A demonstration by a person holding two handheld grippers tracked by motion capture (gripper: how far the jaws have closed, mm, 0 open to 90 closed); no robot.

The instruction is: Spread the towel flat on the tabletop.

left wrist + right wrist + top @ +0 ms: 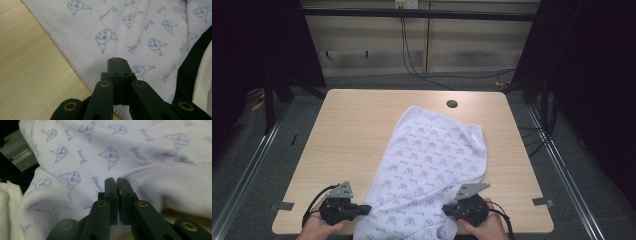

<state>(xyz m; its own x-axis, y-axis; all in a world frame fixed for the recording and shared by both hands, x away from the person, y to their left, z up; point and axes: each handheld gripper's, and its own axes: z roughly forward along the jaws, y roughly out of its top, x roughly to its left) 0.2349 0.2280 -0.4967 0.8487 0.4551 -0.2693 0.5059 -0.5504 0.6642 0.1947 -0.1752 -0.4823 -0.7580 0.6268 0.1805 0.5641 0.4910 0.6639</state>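
A white towel [432, 155] printed with small blue faces lies slantwise on the wooden table [347, 130], and its near end reaches the front edge. My left gripper [368, 209] lies at the towel's left hem. In the left gripper view, its jaws [116, 59] are pressed together above the flat towel [125, 30], and I see no cloth between them. My right gripper [446, 210] points into the towel's right side. In the right gripper view, its jaws [116, 179] are shut where a hemmed fold of towel [150, 170] runs into the tips, with a sliver of white between the pads.
A person's hands [319, 227] hold both grippers at the table's front edge. A round cable hole [452, 104] sits near the far edge. Bare wood [30, 70] lies left of the towel. Cables [437, 75] trail on the floor behind the table.
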